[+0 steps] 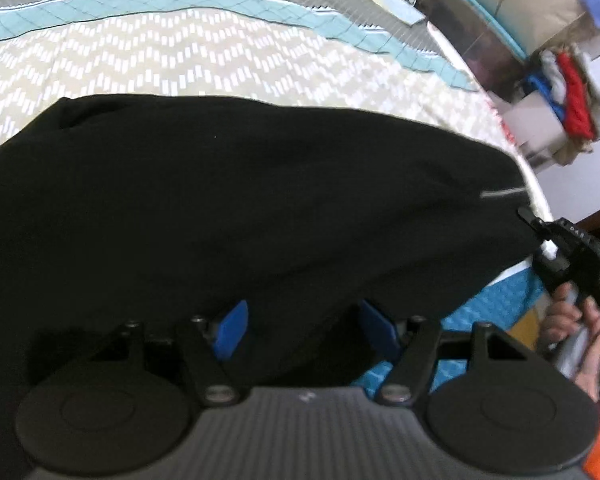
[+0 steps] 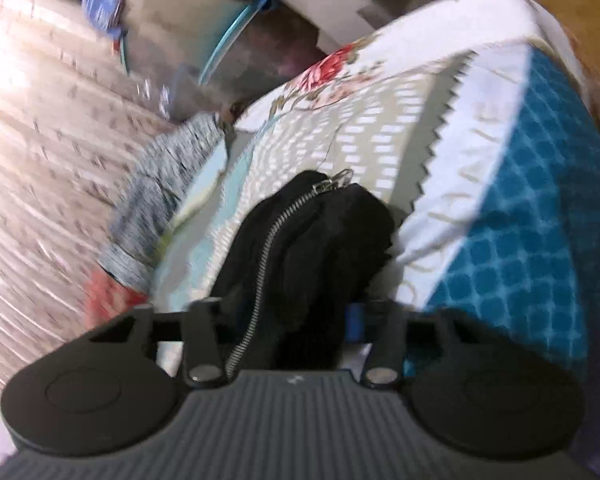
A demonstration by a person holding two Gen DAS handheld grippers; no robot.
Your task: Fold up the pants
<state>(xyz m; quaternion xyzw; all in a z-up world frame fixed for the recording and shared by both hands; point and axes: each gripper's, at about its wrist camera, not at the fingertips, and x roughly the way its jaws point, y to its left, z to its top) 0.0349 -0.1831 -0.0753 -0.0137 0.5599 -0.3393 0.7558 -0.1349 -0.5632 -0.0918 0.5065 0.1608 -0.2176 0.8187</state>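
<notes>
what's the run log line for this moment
task: fold pants | left gripper: open over pants | right gripper: shut on pants | surface: bedspread

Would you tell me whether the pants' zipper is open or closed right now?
Open: in the right wrist view the zipper shows one loose row of teeth along the bunched pants.

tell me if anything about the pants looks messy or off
Yes: the black pants are bunched in a lump at the right gripper, zipper twisted on top, not flat on the bedspread.
</notes>
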